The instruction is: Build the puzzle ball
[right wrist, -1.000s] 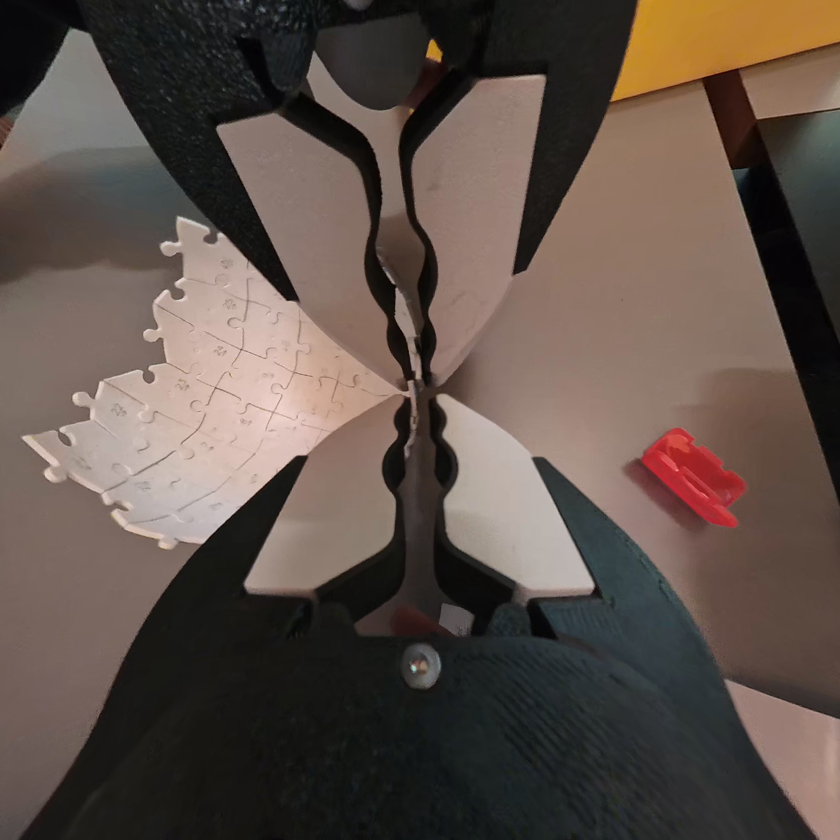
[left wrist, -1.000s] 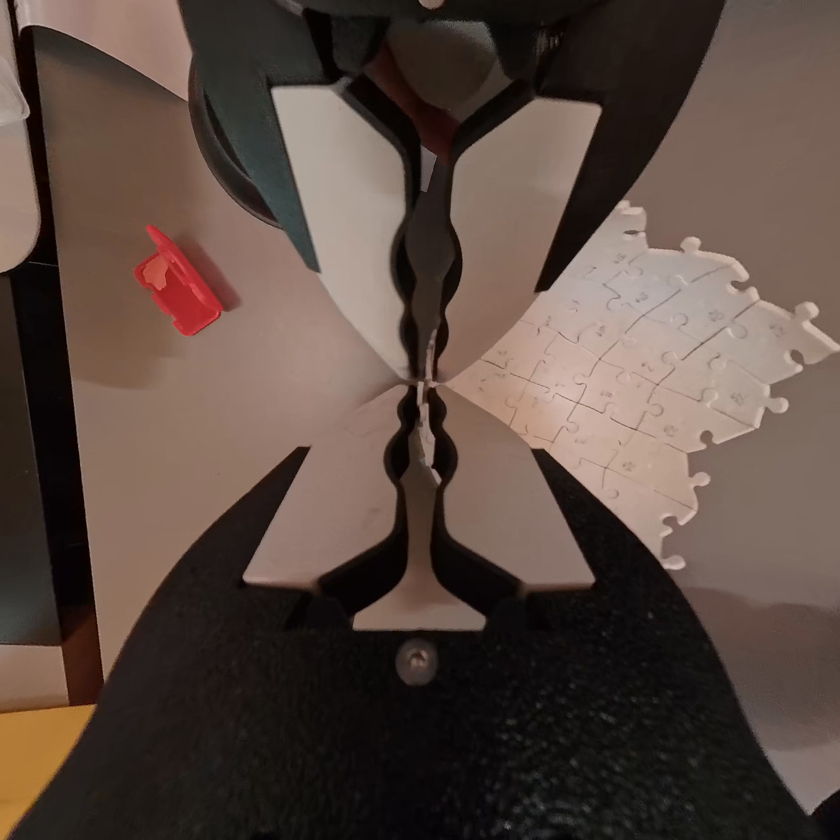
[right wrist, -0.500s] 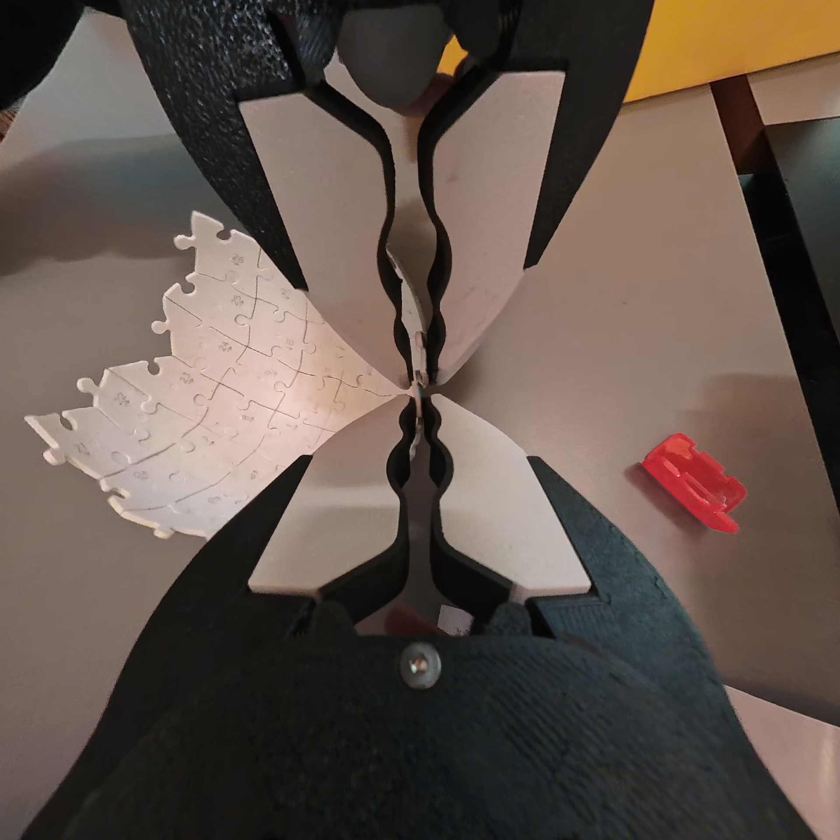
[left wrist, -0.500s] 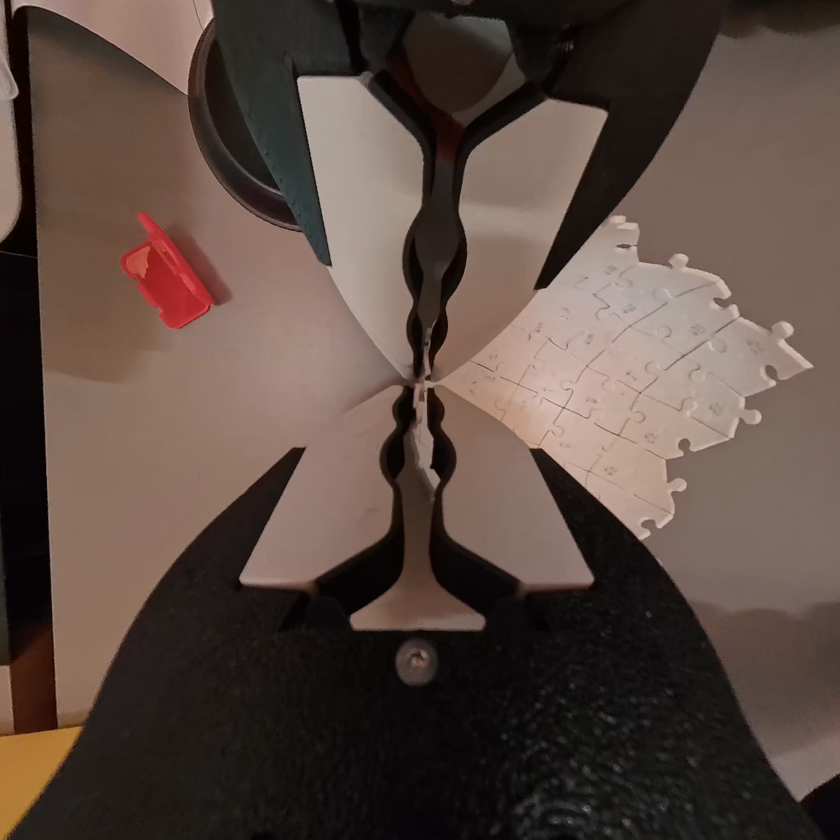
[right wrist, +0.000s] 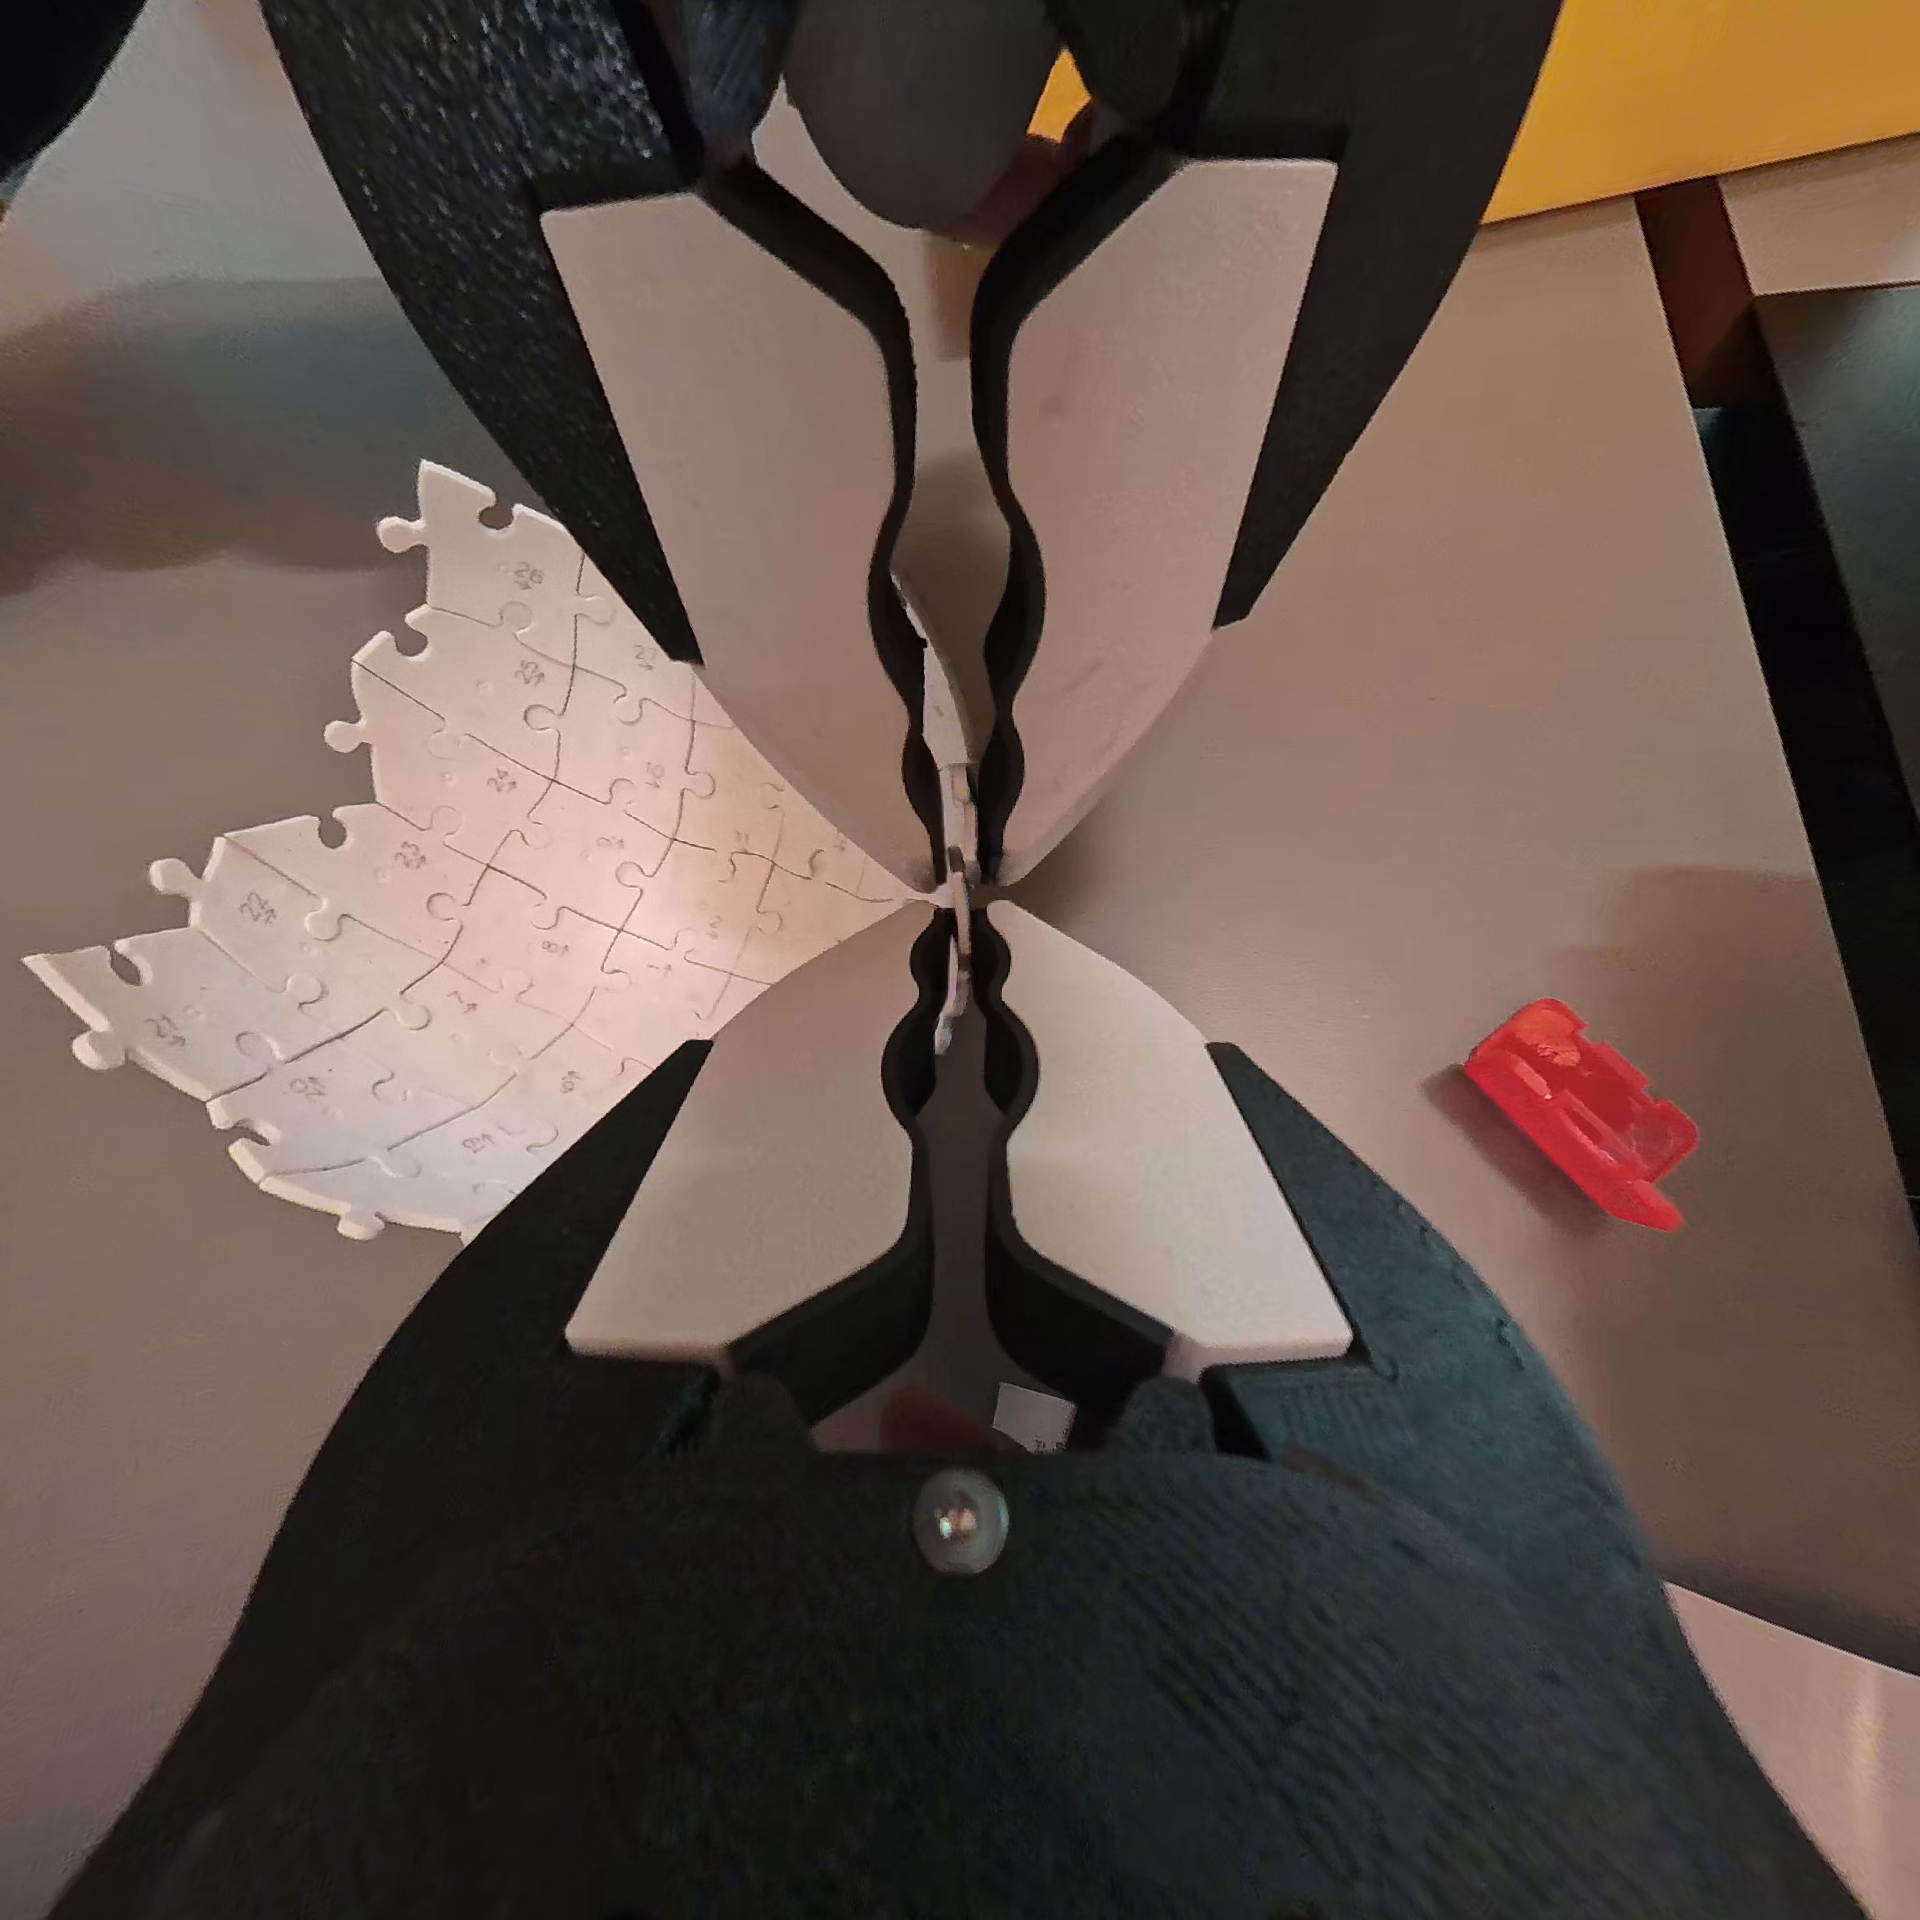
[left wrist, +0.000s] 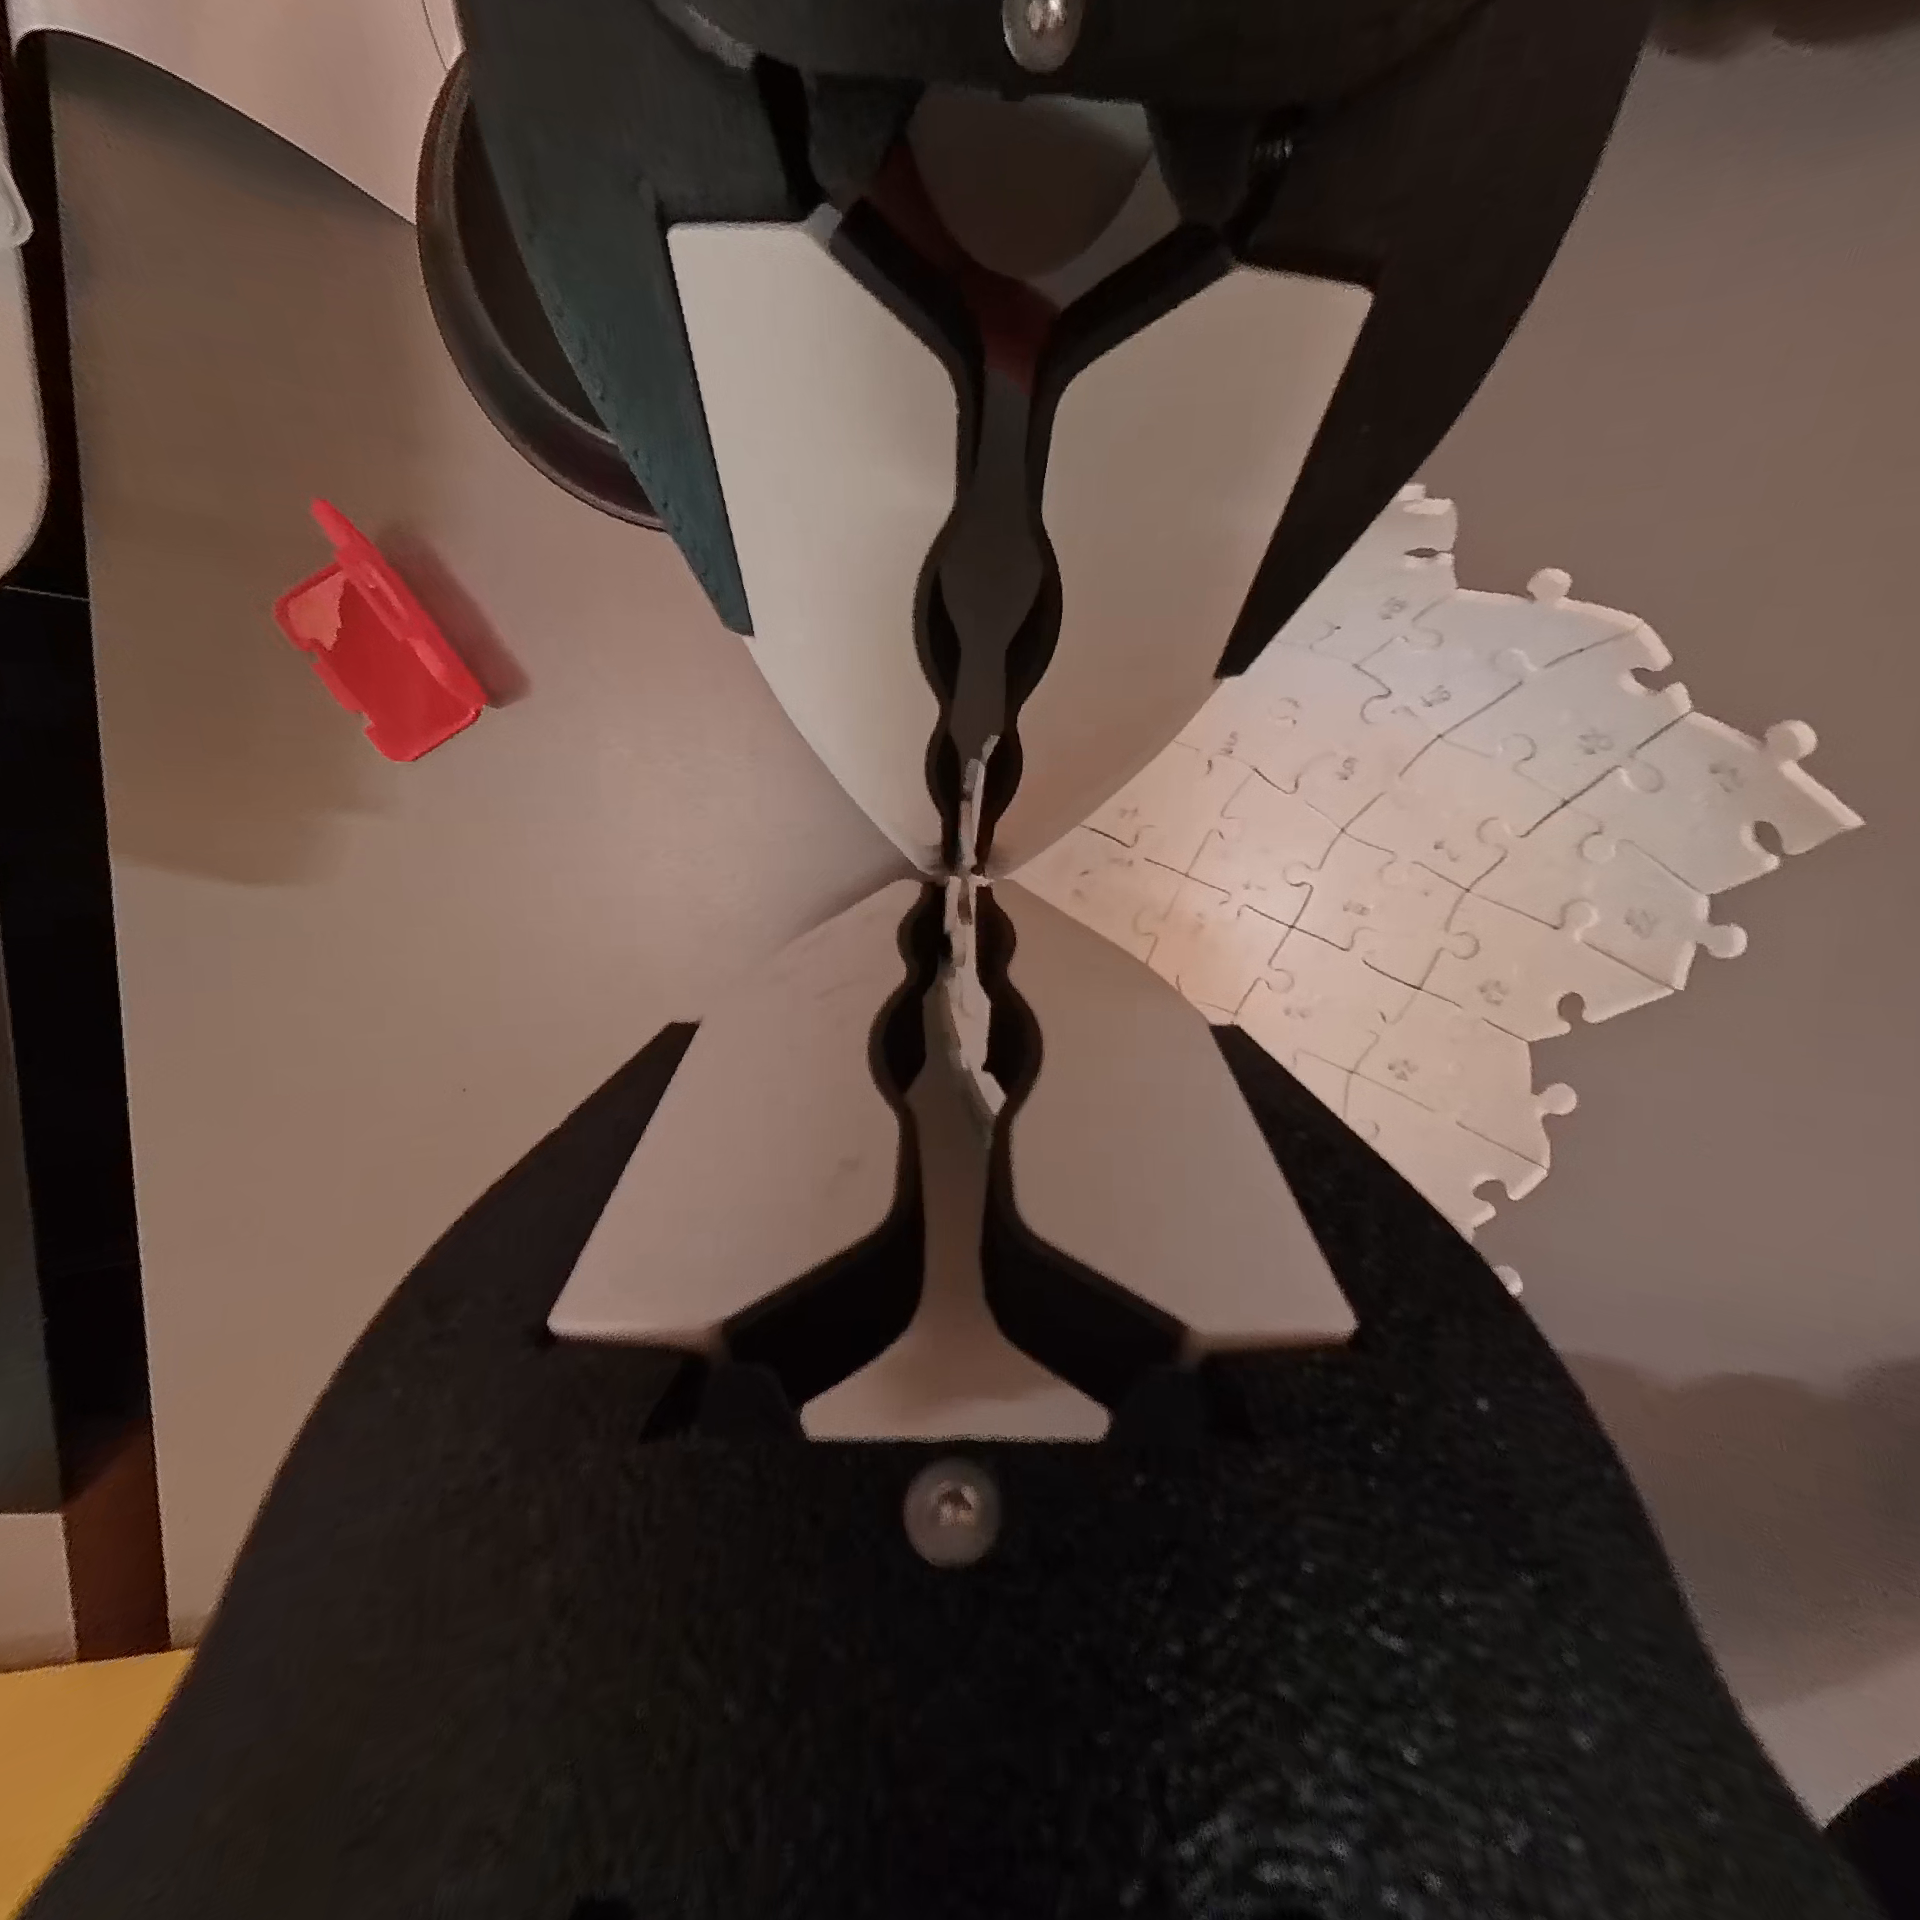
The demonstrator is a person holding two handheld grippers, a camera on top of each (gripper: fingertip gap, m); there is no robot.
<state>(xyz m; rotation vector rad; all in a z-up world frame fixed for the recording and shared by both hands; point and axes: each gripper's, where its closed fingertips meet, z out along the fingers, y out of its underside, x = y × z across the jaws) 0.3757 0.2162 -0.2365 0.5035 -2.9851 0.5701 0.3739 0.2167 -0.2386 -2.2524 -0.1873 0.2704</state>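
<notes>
My left gripper (left wrist: 961, 914) and my right gripper (right wrist: 961, 914) meet tip to tip over the counter (left wrist: 312, 1039), each pointing straight at the other. Between the tips sits the edge of the puzzle ball shell (left wrist: 1455, 862), a curved sheet of white interlocked pieces (right wrist: 436, 904) with small marks on their inner faces.

In the left wrist view, my left fingers (left wrist: 810, 1122) are pressed nearly together, and a thin edge of white piece stands upright in the narrow wavy slot between them, so they pinch the shell's rim. The rest of the shell fans out to the right of that pinch, its knobbed border hanging free above the counter. Seen from this side, the right gripper comes down from the top, its fingers also closed on the same rim, just beyond my own tips.

In the right wrist view the picture is mirrored: my right fingers (right wrist: 1143, 1143) clamp a sliver of white edge, and the shell spreads away to the left of the pinch. The two grips touch or almost touch at the rim; I cannot tell which.

A small red plastic clip (right wrist: 1579, 1122) lies on the counter on the far side of the pinch from the shell, well apart from it. A dark round object (left wrist: 488, 416) sits behind the right gripper.
</notes>
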